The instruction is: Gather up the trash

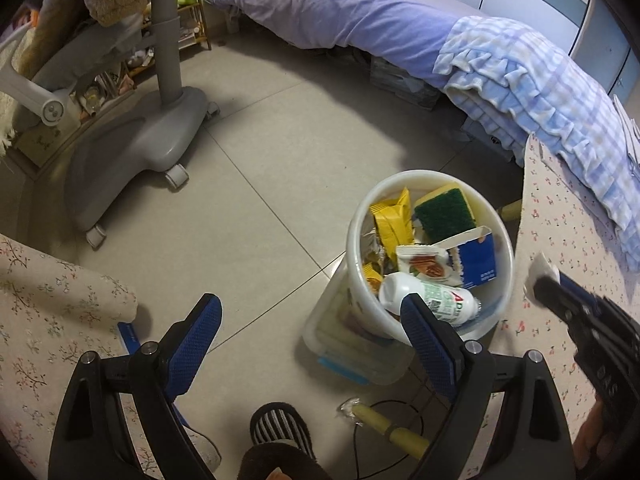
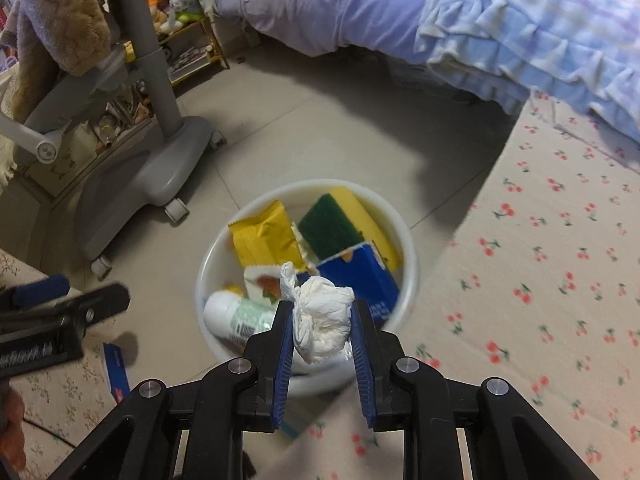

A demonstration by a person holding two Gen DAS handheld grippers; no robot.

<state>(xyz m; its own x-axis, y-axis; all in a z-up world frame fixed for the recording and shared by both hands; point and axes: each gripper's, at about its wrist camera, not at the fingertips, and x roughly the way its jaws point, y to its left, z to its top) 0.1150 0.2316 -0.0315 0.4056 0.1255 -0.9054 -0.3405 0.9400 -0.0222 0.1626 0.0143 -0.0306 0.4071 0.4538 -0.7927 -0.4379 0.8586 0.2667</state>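
A white bin [image 1: 430, 176] stands on the floor and holds a yellow wrapper [image 1: 394, 220], a green and yellow sponge [image 1: 444, 210], a blue carton [image 1: 478, 258], a snack packet [image 1: 424, 266] and a white bottle [image 1: 424, 298]. My left gripper [image 1: 311, 304] hangs open and empty over the floor, its right finger in front of the bin's near rim. My right gripper [image 2: 322, 308] is shut on a crumpled white tissue [image 2: 324, 320] just above the bin [image 2: 312, 185]. In the left wrist view the right gripper [image 1: 538, 280] comes in from the right with the tissue [image 1: 542, 270].
A grey wheeled chair base [image 1: 152, 148] stands to the left. A bed with a purple sheet [image 1: 340, 12] and a blue checked blanket [image 1: 540, 92] lies behind. Cherry-print cloth [image 2: 540, 280] covers a surface to the right. A clear box [image 1: 352, 344], a yellow stick [image 1: 384, 426] and a slippered foot [image 1: 280, 428] are near.
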